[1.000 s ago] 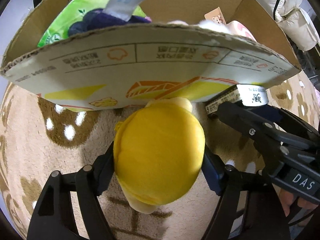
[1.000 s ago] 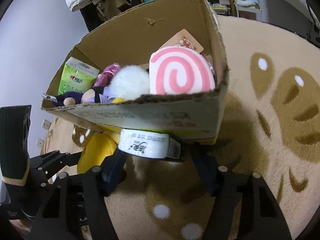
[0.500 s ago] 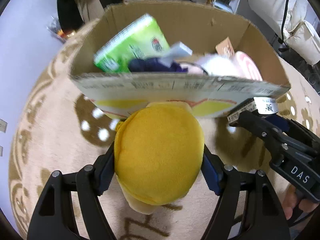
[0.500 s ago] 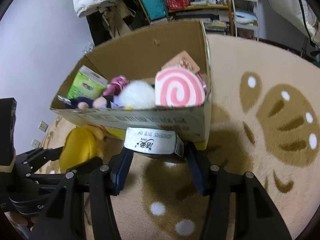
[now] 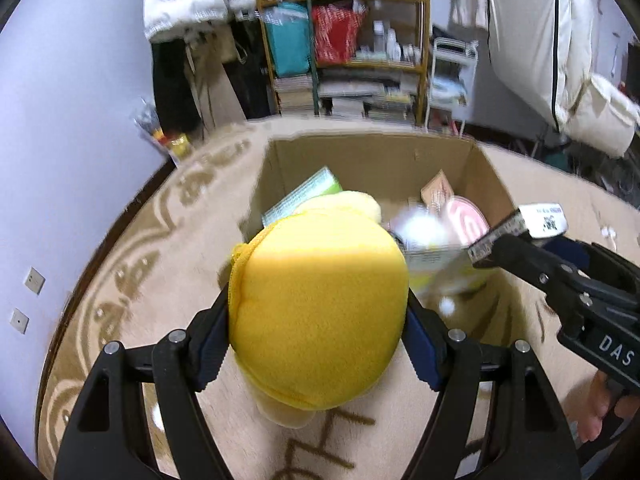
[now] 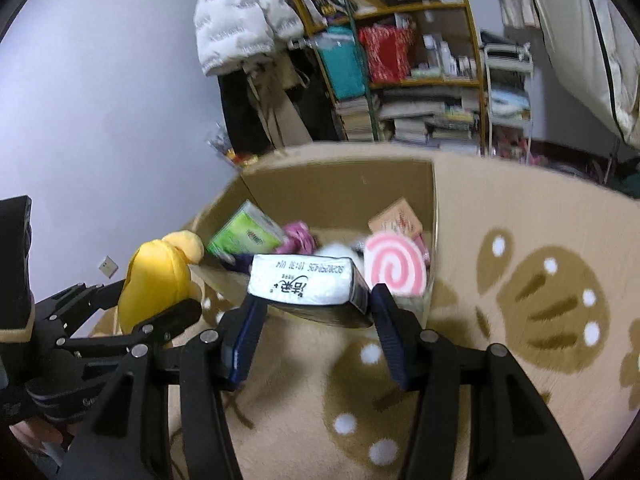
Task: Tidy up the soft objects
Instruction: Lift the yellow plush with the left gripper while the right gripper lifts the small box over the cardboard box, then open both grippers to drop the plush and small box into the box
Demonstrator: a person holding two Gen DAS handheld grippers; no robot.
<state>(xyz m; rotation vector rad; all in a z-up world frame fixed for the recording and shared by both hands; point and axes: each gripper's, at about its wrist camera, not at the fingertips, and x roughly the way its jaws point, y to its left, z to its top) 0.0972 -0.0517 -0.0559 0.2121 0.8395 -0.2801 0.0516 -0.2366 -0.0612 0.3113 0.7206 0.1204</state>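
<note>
Two blue-padded fingers of the left gripper (image 5: pixel 318 320) clamp a rounded yellow fleece plush (image 5: pixel 320 312); the right gripper (image 6: pixel 312 316) pinches a glossy silver tissue pack (image 6: pixel 306 286). Both are held above the beige patterned rug (image 6: pixel 520 320), before an open corrugated cardboard box (image 6: pixel 340 188) of soft toys.

- A lived-in room of a home, likely a bedroom or storage corner.
- A beige carpet (image 6: pixel 500 360) with brown paw-like patterns covers the floor.
- A wooden shelf unit (image 6: pixel 400 72) is crammed with stacked books, bags and boxes.
- A white puffer jacket (image 6: pixel 240 20) hangs beside it against a pale lilac wall (image 6: pixel 100 100) with wall sockets.
- An open cardboard box (image 5: pixel 380 160) on the carpet holds plush toys and tissue packs.
</note>
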